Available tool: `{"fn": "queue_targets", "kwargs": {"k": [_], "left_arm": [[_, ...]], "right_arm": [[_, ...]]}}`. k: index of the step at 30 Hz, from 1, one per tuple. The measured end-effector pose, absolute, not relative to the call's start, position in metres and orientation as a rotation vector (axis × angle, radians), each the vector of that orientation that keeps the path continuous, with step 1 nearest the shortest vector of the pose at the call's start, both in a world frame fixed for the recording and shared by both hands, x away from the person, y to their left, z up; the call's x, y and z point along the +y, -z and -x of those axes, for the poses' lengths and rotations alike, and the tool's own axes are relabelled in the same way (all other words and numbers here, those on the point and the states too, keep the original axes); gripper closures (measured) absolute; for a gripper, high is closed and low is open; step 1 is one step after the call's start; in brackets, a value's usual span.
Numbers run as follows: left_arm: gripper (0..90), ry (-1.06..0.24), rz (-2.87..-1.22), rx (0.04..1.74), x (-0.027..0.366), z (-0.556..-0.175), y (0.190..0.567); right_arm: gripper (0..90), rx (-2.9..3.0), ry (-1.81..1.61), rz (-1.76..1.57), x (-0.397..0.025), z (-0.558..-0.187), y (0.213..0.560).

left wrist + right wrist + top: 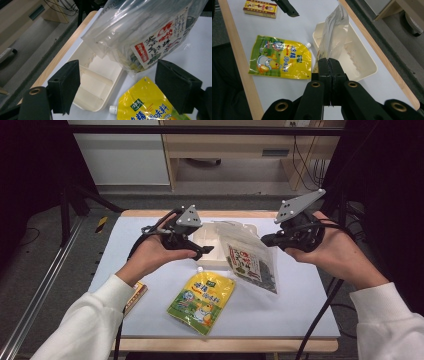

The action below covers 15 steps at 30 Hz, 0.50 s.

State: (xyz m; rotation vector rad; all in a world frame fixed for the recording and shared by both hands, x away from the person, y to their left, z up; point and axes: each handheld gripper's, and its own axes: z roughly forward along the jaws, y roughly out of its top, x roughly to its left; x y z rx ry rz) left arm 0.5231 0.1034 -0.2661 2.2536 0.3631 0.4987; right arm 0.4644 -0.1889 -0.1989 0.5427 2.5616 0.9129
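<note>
My right gripper (265, 240) (328, 63) is shut on the edge of a clear plastic snack bag (248, 257) (335, 32) with a printed label, and holds it up so it hangs over the right side of a cream tray (206, 242) (359, 65). The bag (147, 32) hangs just beyond my left gripper (202, 251) (117, 82), which is open above the tray (95, 82) with nothing between its jaws. A yellow spouted pouch (201, 301) (145, 107) (280, 60) lies flat on the white table nearer the front.
A small yellow and red box (135, 295) (260, 9) lies at the table's left front edge by the left sleeve. The white mat (295, 295) ends in a wooden rim. Dark floor, a metal rail and cables surround the table.
</note>
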Motion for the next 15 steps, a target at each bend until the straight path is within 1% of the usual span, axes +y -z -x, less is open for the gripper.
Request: {"fn": "queue_targets", "kwargs": {"k": [15], "left_arm": [[18.1,-0.493,-2.249,0.327,0.1017,-0.5282,0.2593]], "right_arm": [[89.8,2.602,-0.964,-0.481,-0.1881,-0.4573,0.1902]]}}
